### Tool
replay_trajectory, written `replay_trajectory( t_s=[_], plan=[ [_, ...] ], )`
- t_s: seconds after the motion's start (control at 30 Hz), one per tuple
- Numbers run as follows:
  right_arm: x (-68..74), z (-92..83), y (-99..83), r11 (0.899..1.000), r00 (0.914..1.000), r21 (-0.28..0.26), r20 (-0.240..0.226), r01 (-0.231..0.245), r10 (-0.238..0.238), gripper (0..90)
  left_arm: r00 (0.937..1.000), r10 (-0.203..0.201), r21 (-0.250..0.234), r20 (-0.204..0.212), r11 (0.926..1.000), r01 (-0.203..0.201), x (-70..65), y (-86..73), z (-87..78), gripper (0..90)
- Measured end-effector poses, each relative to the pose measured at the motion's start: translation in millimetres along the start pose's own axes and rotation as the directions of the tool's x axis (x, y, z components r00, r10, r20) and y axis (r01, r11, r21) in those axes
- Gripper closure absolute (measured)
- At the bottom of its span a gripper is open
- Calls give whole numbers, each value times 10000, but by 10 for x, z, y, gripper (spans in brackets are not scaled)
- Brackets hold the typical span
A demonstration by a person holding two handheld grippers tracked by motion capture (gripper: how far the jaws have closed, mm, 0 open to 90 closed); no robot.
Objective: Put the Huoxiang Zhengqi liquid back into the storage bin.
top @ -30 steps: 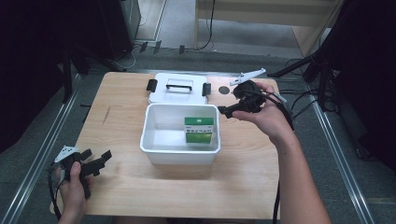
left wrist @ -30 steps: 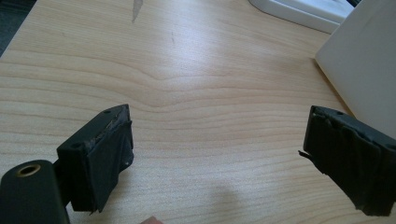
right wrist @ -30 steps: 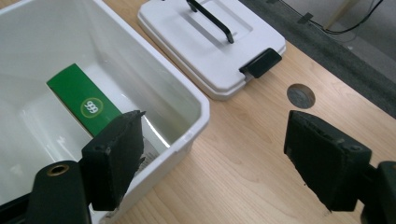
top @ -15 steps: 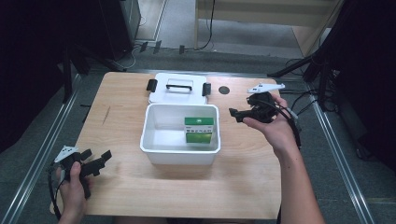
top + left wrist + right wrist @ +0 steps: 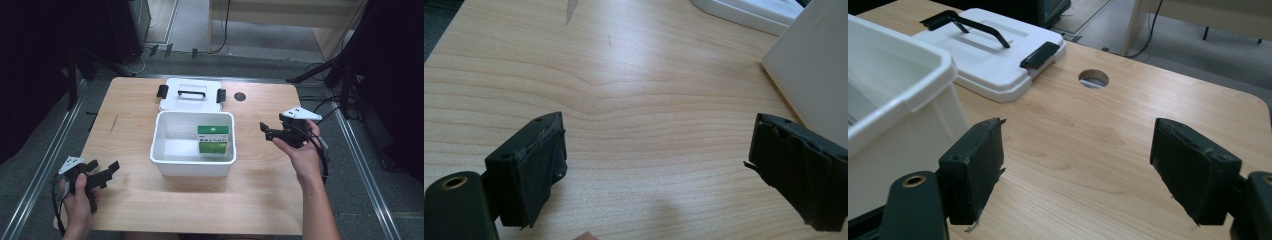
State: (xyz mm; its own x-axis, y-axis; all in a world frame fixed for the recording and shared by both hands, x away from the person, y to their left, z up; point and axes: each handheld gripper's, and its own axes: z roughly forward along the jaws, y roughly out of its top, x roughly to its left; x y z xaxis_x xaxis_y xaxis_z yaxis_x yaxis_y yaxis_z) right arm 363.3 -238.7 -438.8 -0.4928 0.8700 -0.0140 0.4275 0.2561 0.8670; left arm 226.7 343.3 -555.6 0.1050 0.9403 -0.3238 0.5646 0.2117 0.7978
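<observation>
While both tools [image 5: 267, 131] [image 5: 102, 172] gape empty, woodgrain table [image 5: 260, 200] bears a glossy rectangular bin [image 5: 192, 167].

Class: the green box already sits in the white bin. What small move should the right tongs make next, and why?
Probably reach for the lid behind the bin: the green box is inside, the bin is uncovered, and the right tongs are open and empty.

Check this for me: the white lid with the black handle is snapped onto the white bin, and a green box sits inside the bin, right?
Not quite. The white lid with the black handle is not on the white bin; it lies flat on the table behind the bin, which stands open, as the high view shows. The rest holds: a green box sits inside the bin.
</observation>
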Motion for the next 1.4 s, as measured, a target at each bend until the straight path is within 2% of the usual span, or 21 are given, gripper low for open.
replay_trajectory(
  t_s=[0.03, 0.17, 0.23, 0.33, 0.63, 0.7, 0.8, 0.9, 0.97, 1.03, 1.2, 1.27, 1.33, 1.4],
  plan=[
    [-15, -3, -43, 10000, 9999, 25, 108, -80, 80, 226, 10000, 0, 23, 16, 10000, 0, 0, -1, 0, 92],
    [-54, -14, -203, 9995, 9989, 230, 413, 194, -203, 237, 10000, 11, 17, 11, 10000, -11, -4, -2, 1, 92],
    [-74, -22, -291, 9996, 9997, 280, 232, -40, 33, 227, 10000, 8, 21, 15, 10000, -8, -2, -1, 0, 92],
    [-93, -47, -405, 9990, 9989, -84, 123, -445, 446, 206, 10000, 13, 17, 5, 10000, -13, -4, -2, 0, 92],
    [-114, -173, -726, 9940, 9951, -893, 711, -626, 691, 228, 10000, 17, 7, -3, 10000, -17, -4, -2, 0, 92],
    [-125, -227, -798, 9898, 9915, -1114, 845, -893, 990, 245, 10000, 15, 13, -14, 10000, -15, -6, -2, 0, 92],
    [-152, -300, -903, 9820, 9787, -1148, 1239, -1499, 1639, 244, 10000, 32, 31, -23, 10000, -32, -7, -2, -1, 92],
    [-204, -361, -1004, 9718, 9649, -989, 1341, -2138, 2260, 245, 10000, 35, 34, -16, 10000, -35, -8, -3, -1, 92],
    [-236, -392, -1076, 9674, 9625, -994, 1191, -2328, 2439, 242, 10000, 42, 35, -22, 10000, -41, -11, -3, -1, 92],
    [-258, -437, -1150, 9678, 9643, -1032, 1110, -2295, 2405, 206, 10000, 32, 31, -25, 10000, -32, -11, -3, 0, 92],
    [-318, -531, -1321, 9610, 9600, -1148, 970, -2515, 2628, 134, 10000, 36, 35, -22, 10000, -36, -12, -3, 0, 92],
    [-333, -568, -1380, 9603, 9579, -1167, 1086, -2533, 2658, 110, 10000, 37, 36, -25, 10000, -37, -12, -3, 0, 92],
    [-343, -601, -1426, 9595, 9534, -1133, 1308, -2580, 2718, 50, 10000, 39, 27, -23, 10000, -39, -13, -3, 0, 92],
    [-366, -658, -1481, 9580, 9557, -1218, 1095, -2598, 2731, 1, 10000, 49, 35, -26, 10000, -49, -13, -3, 0, 92]
  ],
)
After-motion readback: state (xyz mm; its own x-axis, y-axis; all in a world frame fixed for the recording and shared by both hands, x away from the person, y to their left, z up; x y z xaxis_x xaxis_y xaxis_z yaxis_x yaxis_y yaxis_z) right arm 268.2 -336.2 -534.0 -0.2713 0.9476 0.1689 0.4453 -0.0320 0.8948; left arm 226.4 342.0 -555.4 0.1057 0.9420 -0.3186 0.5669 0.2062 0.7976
